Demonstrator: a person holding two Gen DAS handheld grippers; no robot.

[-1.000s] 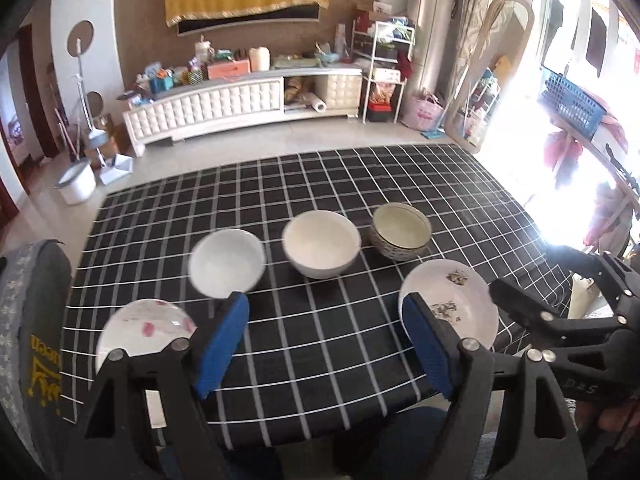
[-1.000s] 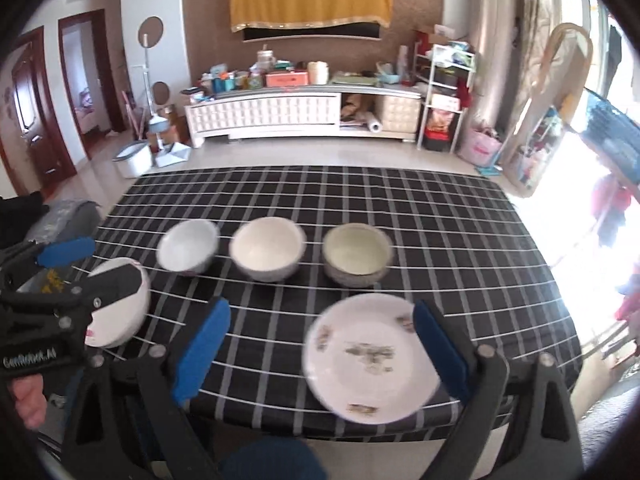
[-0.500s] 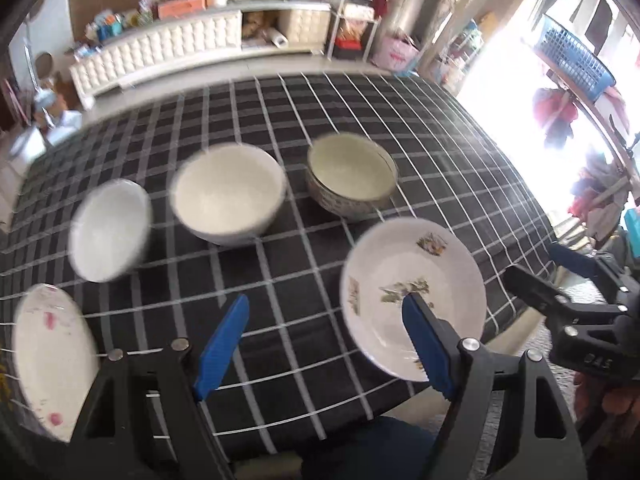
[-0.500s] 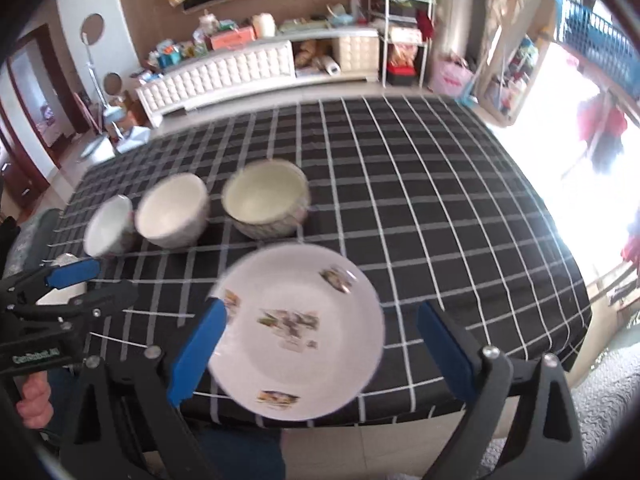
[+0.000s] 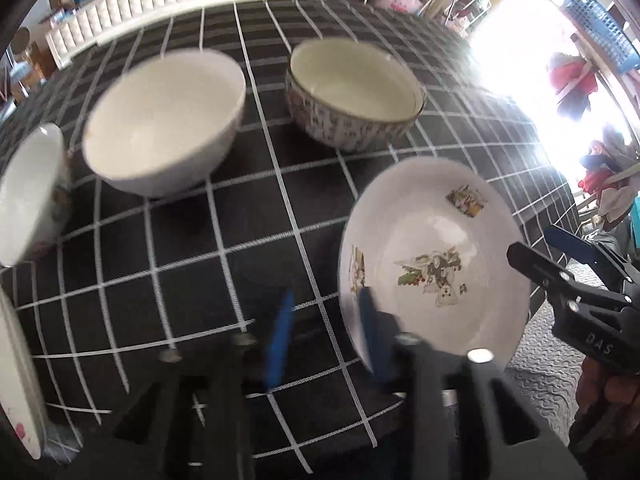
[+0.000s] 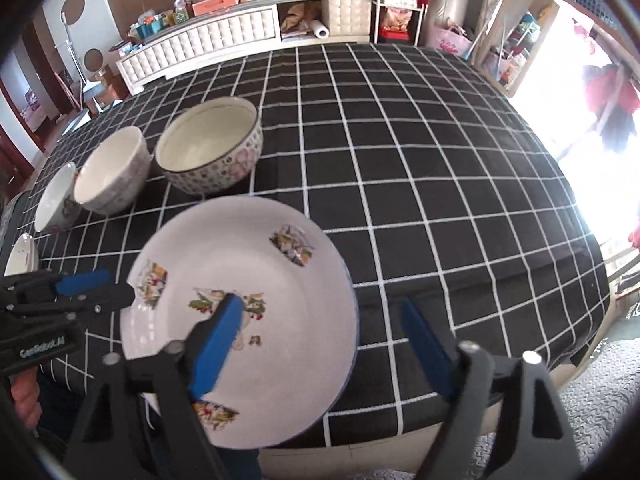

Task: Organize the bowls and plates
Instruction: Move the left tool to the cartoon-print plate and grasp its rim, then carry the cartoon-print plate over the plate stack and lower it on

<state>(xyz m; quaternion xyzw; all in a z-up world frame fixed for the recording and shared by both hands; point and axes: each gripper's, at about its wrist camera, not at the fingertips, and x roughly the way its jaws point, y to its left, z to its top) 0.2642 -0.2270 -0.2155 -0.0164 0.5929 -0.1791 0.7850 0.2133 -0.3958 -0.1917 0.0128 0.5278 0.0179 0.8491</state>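
Left wrist view, left gripper jaws just narrowed astride decorated plate rim, right gripper wide

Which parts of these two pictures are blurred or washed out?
Left wrist view: the white bowl and the left gripper are smeared by motion, and the window glares white. Right wrist view: sharper, the plate is crisp, and only the right edge by the window is blown out.

White flowered plate on black white-checked tablecloth.
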